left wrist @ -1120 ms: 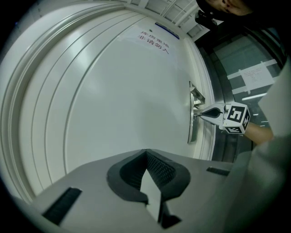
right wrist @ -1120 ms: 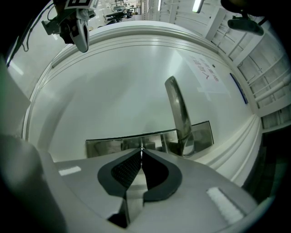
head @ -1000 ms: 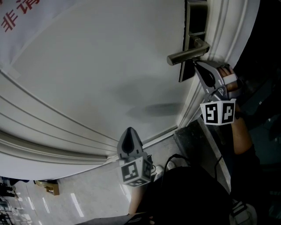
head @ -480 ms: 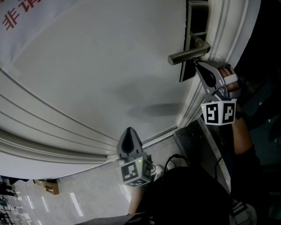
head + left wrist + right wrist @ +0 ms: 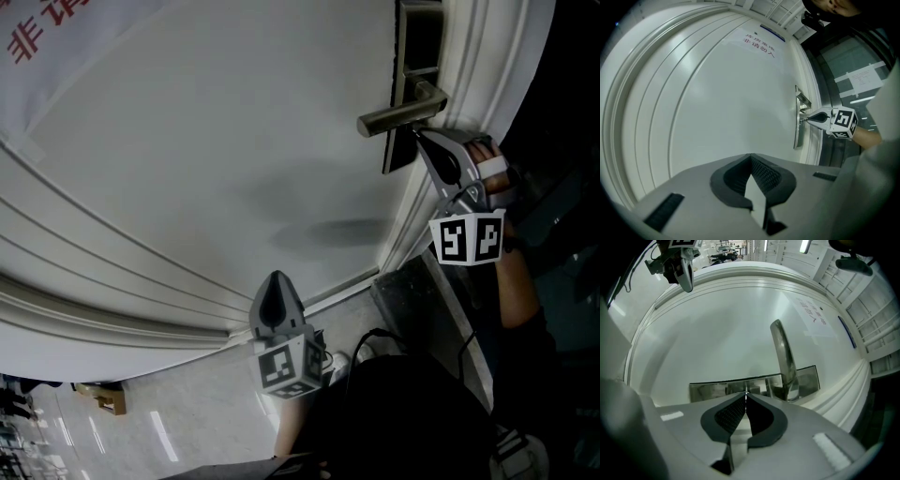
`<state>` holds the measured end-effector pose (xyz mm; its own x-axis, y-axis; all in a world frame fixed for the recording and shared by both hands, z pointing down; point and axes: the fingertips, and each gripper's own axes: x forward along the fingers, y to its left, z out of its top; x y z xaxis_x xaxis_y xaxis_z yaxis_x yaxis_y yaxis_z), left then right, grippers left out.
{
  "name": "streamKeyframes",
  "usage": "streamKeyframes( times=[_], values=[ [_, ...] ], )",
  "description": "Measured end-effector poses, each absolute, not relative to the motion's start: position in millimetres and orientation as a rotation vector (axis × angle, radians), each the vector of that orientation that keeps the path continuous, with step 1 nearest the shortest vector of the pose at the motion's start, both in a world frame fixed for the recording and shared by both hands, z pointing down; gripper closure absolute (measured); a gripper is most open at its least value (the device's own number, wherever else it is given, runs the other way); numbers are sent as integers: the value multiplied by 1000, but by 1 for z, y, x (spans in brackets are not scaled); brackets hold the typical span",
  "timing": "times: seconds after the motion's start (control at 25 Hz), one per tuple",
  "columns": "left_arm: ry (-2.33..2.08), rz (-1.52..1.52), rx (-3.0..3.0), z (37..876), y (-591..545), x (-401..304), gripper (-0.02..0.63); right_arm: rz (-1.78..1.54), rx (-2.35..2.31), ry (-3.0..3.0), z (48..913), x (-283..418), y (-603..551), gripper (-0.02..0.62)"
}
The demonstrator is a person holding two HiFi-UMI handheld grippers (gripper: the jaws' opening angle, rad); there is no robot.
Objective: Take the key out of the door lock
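Right gripper view: R fingers (image 5: 731,416) pinched on key (image 5: 746,393) at lock plate (image 5: 712,390); L fingers (image 5: 761,173) together, empty; red-print door notice (image 5: 759,41) illegible.

pale glossy floor (image 5: 197,412) below

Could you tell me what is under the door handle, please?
The right tongs, shut, tips against the metal lock plate. Their tips cover the keyhole, so the key itself cannot be seen.

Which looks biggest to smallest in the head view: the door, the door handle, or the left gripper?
1. door
2. left gripper, though nearness to the camera enlarges it
3. door handle
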<state>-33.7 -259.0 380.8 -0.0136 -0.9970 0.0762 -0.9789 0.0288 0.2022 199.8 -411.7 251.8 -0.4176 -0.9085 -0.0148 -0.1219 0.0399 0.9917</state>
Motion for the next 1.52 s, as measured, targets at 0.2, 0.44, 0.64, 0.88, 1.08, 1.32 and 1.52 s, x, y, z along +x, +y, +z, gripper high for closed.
streamKeyframes(
  times=[0.2, 0.44, 0.64, 0.88, 1.08, 1.32, 1.52],
  values=[
    [-2109, -131, 2055, 380, -256, -35, 607, -1479, 1054, -1586, 252, 200, -412, 583],
    [-2106, -127, 2054, 381, -257, -36, 607, -1494, 1063, -1561, 253, 201, -416, 581],
    [-2102, -125, 2052, 383, -258, -36, 607, -1492, 1059, -1565, 253, 200, -419, 581],
    [-2113, -130, 2043, 383, -258, -40, 606, -1473, 1061, -1593, 253, 200, -419, 584],
    [-2110, -129, 2043, 384, -257, -39, 607, -1462, 1046, -1603, 253, 199, -417, 585],
    [-2113, -134, 2038, 384, -256, -40, 607, -1446, 1035, -1626, 253, 200, -416, 587],
    [-2119, -132, 2036, 383, -256, -40, 607, -1447, 1027, -1640, 253, 200, -416, 588]
  ],
)
